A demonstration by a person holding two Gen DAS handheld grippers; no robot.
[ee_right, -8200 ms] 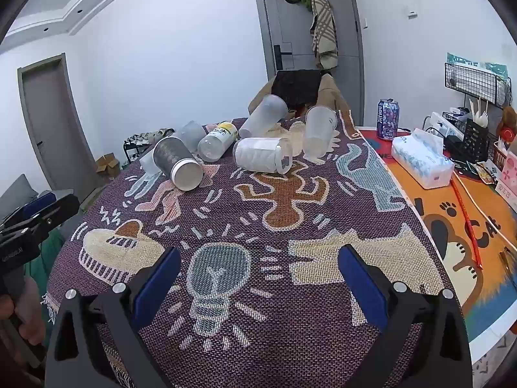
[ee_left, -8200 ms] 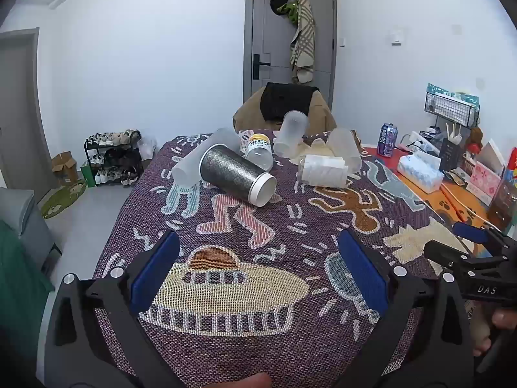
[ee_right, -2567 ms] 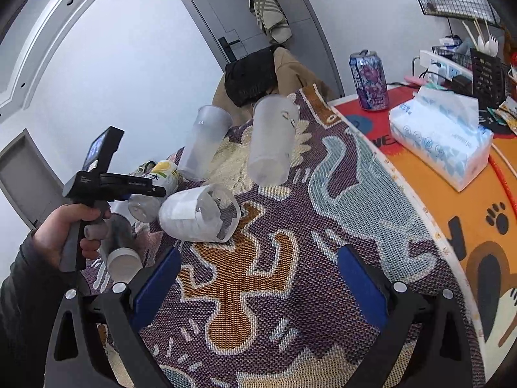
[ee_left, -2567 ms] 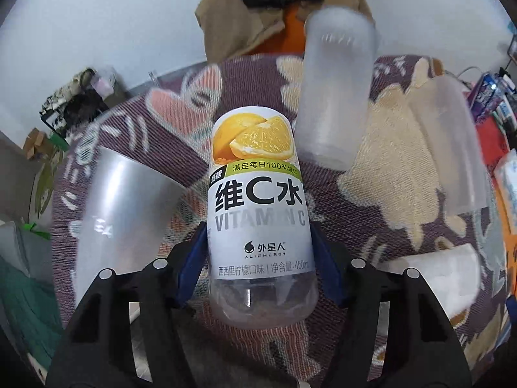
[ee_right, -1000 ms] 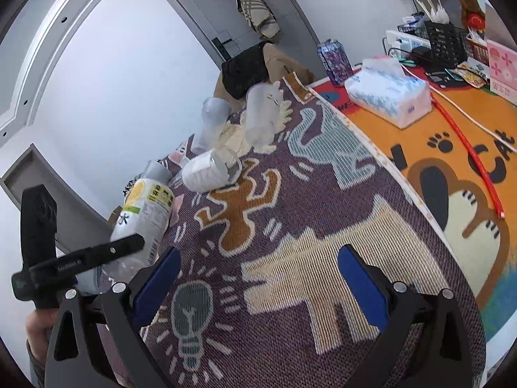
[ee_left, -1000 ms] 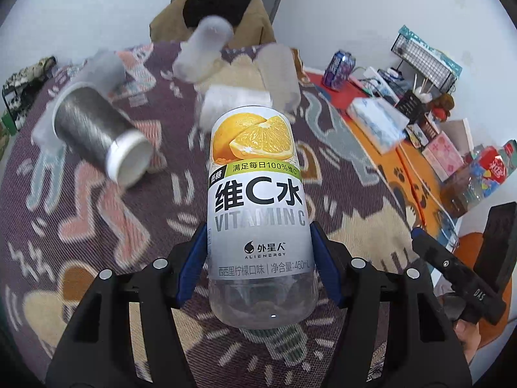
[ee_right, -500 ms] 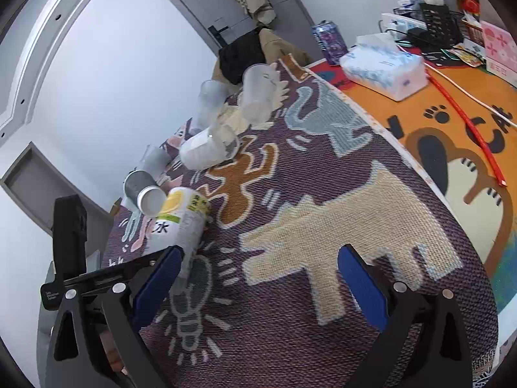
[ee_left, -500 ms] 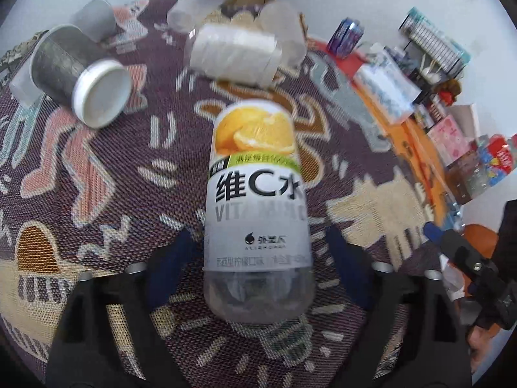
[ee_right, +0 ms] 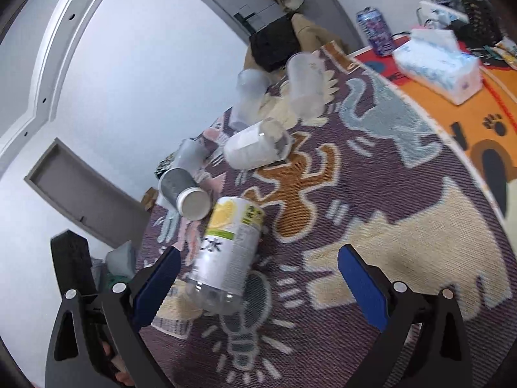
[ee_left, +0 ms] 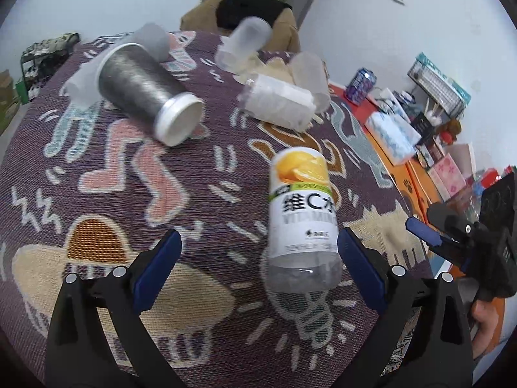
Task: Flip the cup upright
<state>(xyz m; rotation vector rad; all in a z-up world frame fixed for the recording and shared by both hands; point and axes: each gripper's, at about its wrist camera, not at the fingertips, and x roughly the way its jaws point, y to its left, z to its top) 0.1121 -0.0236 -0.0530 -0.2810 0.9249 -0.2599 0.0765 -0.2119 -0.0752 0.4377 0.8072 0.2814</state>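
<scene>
Bottle standing w/ long axis vertical, between spread left gripper pads, nearer right pad; right gripper spread, empty.

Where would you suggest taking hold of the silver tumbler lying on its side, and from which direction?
Grip the silver tumbler across its straight middle, jaws either side, coming down from above. It lies on the cloth with its white end toward the cameras and a frosted cup close by its far end, so the mid-body looks the most open span.
</scene>
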